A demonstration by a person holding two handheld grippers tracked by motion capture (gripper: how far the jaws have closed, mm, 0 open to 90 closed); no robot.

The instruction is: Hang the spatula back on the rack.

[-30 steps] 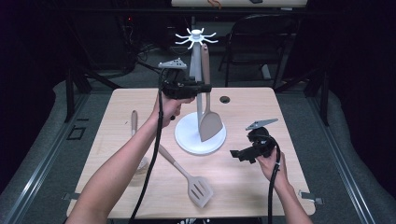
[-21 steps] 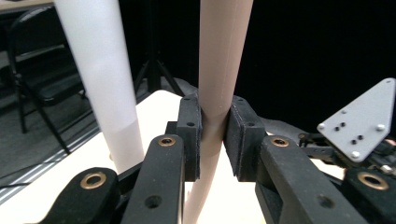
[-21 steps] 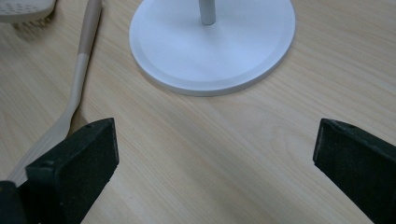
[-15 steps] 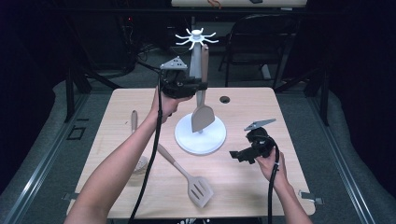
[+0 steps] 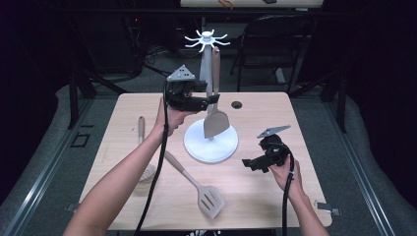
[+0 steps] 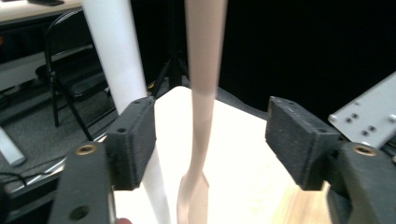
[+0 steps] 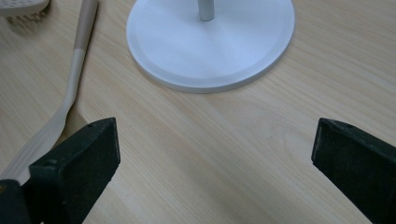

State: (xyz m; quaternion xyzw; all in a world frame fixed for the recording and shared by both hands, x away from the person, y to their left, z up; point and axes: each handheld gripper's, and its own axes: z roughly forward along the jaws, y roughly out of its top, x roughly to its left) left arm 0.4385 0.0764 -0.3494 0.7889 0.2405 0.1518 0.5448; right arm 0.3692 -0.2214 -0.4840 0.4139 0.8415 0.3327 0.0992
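1. The left gripper (image 5: 209, 101) has its fingers (image 6: 133, 140) spread wide, the hanging spatula (image 6: 201, 93) handle between them, touching neither.
2. Just beside it stands the white pole (image 6: 116, 56) of the rack (image 5: 210, 142), centre frame.
3. The right gripper (image 5: 253, 163) gapes wide over bare tabletop (image 7: 224, 140), holding nothing, near the right edge.
4. A slotted turner (image 5: 209, 199) lies lower centre.

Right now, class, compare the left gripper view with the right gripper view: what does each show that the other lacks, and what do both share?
Left gripper view: the hanging spatula's handle between open black pads, beside the stand's white pole, with a folding chair behind.

Right gripper view: the stand's round white base, the slotted turner's handle lying flat, and open jaws with nothing between them.

Both: the light wooden table.
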